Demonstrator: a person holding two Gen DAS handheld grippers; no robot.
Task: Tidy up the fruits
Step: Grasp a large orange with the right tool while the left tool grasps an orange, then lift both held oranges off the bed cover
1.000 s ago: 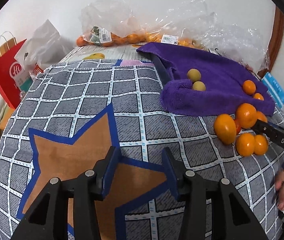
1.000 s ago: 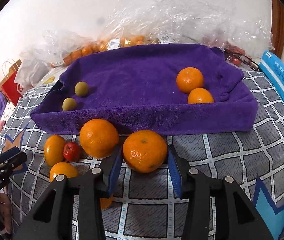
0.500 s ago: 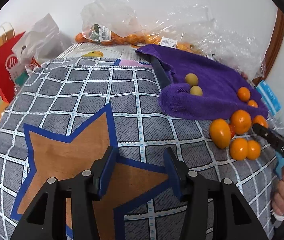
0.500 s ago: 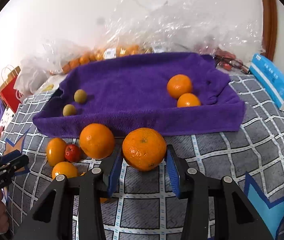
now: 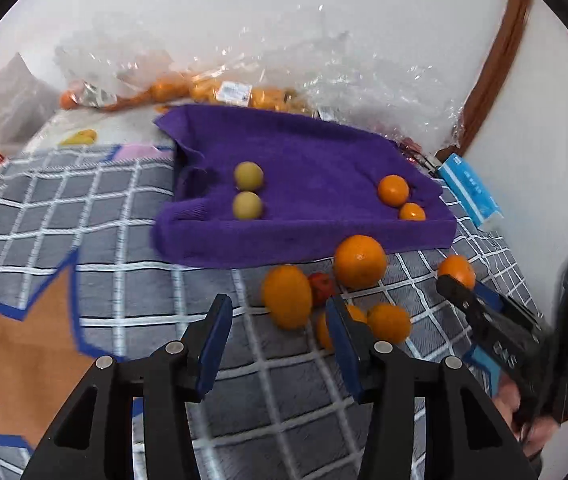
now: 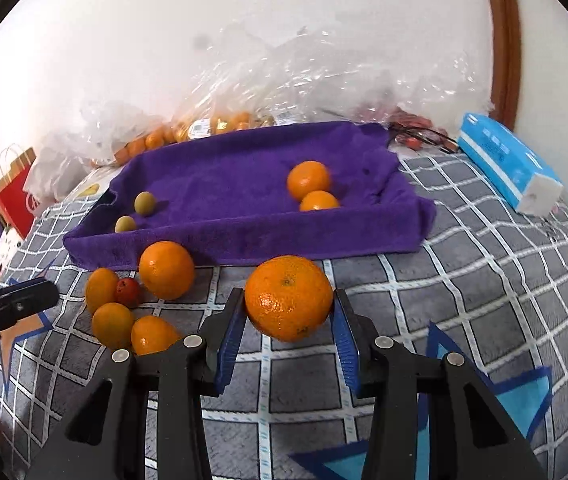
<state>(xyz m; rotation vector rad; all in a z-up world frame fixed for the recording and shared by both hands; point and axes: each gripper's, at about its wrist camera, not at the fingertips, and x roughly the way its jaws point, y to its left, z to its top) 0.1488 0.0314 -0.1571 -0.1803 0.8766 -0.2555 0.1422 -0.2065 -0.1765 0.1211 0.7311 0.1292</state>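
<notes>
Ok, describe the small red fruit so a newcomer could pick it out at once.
Find the purple towel spread on the checked cover; just in front of its near-left edge lies a cluster of oranges. The small red fruit sits wedged among them. It is the only red piece, and smaller than every orange around it.

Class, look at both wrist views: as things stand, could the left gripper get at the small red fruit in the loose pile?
Probably not cleanly. The left gripper is open and empty nearby, but the red fruit is wedged between an oval orange and a round orange, leaving the fingers little room.
</notes>
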